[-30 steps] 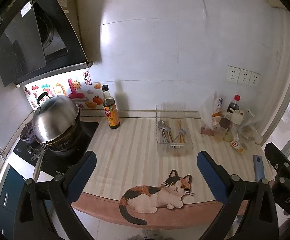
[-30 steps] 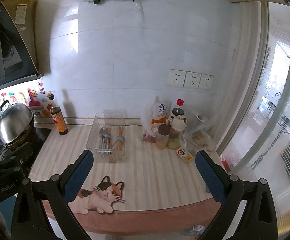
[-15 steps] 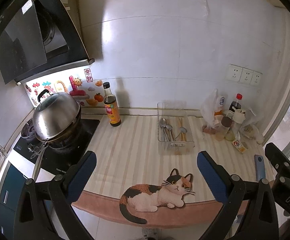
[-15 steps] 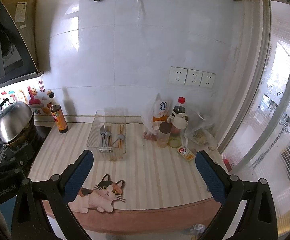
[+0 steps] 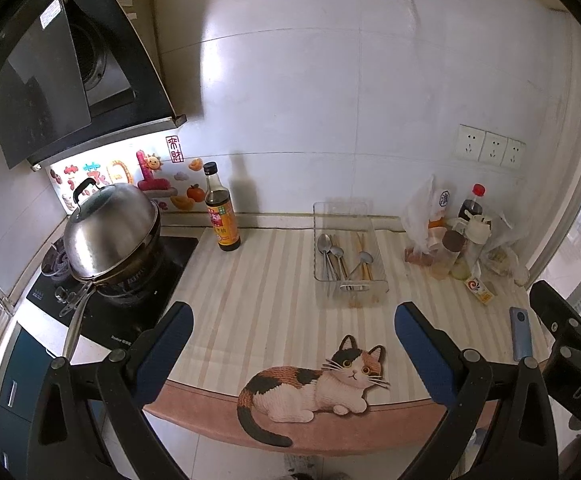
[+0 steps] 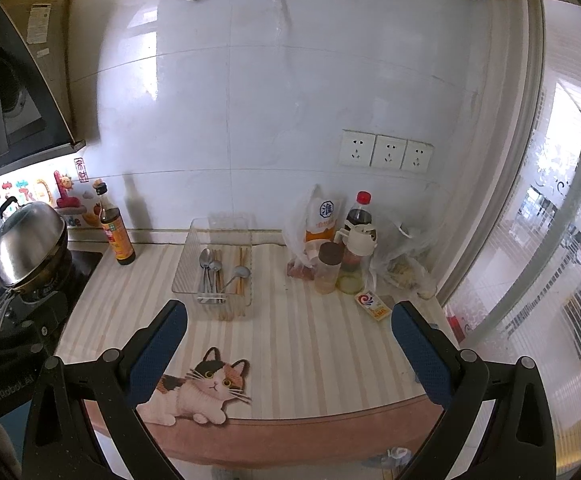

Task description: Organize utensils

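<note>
A clear plastic tray [image 5: 379, 250] stands on the striped counter mat near the back wall; it also shows in the right wrist view [image 6: 184, 264]. In it lie metal spoons [image 5: 327, 254] [image 6: 207, 266] and wooden chopsticks [image 5: 361, 252] [image 6: 243, 264]. My left gripper [image 5: 292, 344] is open and empty, held above the counter's front edge, well short of the tray. My right gripper [image 6: 288, 342] is open and empty, also above the front edge, to the right of the tray.
A steel wok with lid [image 5: 110, 236] sits on the stove at left. A soy sauce bottle [image 5: 220, 214] stands by the wall. Bottles, jars and bags [image 6: 344, 252] crowd the right back corner. A small box [image 6: 372, 305] and a blue phone [image 5: 519, 334] lie at right. A cat picture [image 5: 322, 386] marks the mat's front.
Both grippers have drawn back and risen slightly; the tray and counter look a little smaller and lower. Nothing on the counter has moved.
</note>
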`<state>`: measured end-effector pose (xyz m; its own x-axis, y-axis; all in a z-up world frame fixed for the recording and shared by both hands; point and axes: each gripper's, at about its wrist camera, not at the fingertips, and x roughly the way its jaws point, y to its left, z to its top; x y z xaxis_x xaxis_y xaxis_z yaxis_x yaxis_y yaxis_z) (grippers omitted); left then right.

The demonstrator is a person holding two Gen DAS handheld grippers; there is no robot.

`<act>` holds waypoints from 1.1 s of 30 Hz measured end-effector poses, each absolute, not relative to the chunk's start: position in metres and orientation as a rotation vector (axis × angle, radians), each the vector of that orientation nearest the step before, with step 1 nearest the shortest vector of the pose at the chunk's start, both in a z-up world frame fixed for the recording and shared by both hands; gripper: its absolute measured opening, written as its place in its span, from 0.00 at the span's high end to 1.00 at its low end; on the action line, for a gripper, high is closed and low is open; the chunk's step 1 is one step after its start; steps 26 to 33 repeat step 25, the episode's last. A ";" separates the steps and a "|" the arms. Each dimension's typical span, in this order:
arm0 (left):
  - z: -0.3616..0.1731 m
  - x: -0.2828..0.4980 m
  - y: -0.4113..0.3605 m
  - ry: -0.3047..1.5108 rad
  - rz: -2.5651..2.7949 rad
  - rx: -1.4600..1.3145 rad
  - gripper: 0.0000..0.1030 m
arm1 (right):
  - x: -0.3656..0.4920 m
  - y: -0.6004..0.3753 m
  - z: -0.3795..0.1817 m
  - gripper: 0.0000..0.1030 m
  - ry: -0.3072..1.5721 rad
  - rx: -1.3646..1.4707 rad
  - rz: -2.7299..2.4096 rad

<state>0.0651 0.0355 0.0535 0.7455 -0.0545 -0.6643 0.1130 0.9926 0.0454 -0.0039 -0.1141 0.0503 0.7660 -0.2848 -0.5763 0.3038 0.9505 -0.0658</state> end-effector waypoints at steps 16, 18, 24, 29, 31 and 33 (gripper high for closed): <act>0.052 0.066 0.036 0.725 -0.094 0.087 0.00 | -0.004 -0.117 0.045 0.00 0.628 0.031 -0.318; 0.052 0.066 0.036 0.724 -0.095 0.088 0.00 | -0.004 -0.118 0.044 0.00 0.630 0.031 -0.316; 0.051 0.066 0.038 0.729 -0.097 0.087 0.00 | -0.003 -0.119 0.046 0.00 0.631 0.029 -0.315; 0.051 0.067 0.038 0.729 -0.100 0.088 0.00 | -0.003 -0.119 0.046 0.00 0.631 0.028 -0.316; 0.051 0.067 0.038 0.729 -0.100 0.088 0.00 | -0.003 -0.119 0.046 0.00 0.631 0.028 -0.316; 0.051 0.067 0.038 0.729 -0.100 0.088 0.00 | -0.003 -0.119 0.046 0.00 0.631 0.028 -0.316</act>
